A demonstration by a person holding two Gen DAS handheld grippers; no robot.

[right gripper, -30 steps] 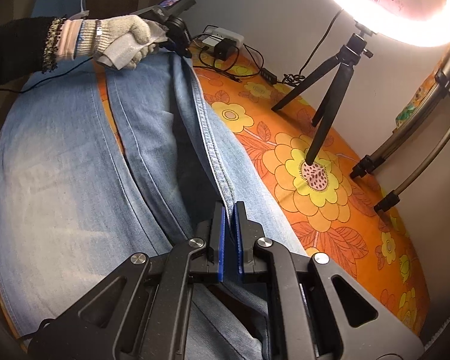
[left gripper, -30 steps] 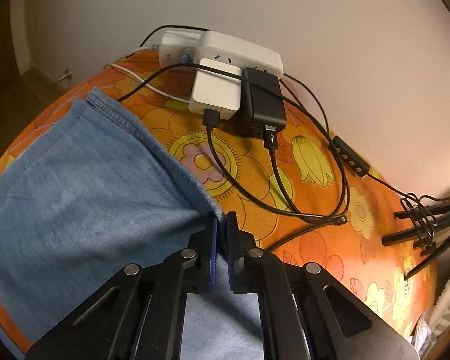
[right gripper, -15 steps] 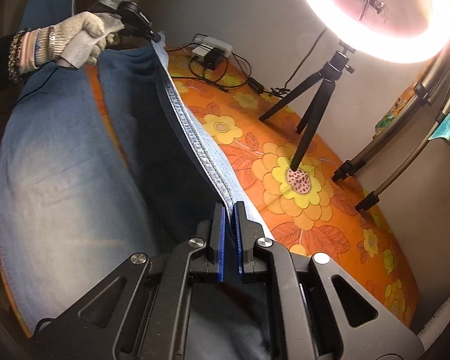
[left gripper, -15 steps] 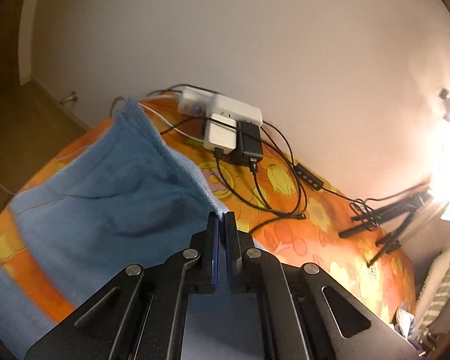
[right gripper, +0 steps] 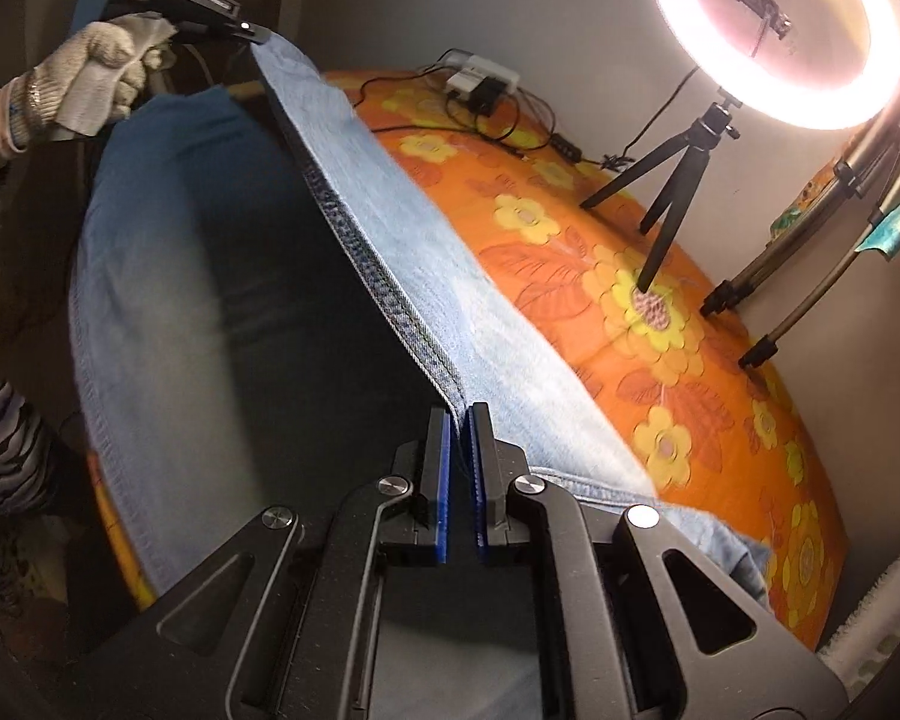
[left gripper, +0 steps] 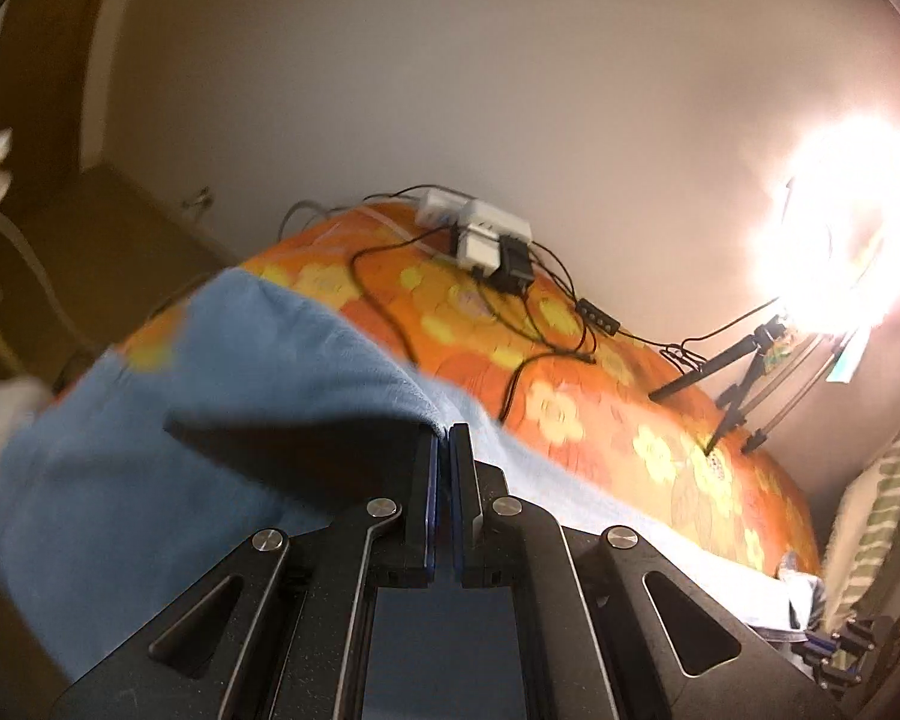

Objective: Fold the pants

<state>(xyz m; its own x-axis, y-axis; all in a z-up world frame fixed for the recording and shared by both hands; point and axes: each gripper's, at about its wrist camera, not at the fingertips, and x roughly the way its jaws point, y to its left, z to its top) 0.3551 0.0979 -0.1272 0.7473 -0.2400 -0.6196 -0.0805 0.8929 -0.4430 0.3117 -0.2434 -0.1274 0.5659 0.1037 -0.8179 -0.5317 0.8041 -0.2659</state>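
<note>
Pants (right gripper: pixel 390 228) on orange flowered bedspread (right gripper: pixel 660 360); one leg raised off bed by its seam edge, other leg flat nr near edge; L gripper (left gripper: pixel 444 444) clamped on hem end, R gripper (right gripper: pixel 462 420) clamped on seam nr waist; to do well: keep edge taut btwn both, carry over flat leg, line up seams, lower together; steer clear of chargers (right gripper: pixel 480 81) at far edge.

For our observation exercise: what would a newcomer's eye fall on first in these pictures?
The glaring ring light on its tripod by the wall, upper right. Then the jeans, one edge lifted taut off the orange flowered cloth between the right gripper near the camera and the left gripper in a gloved hand, far left.
</note>
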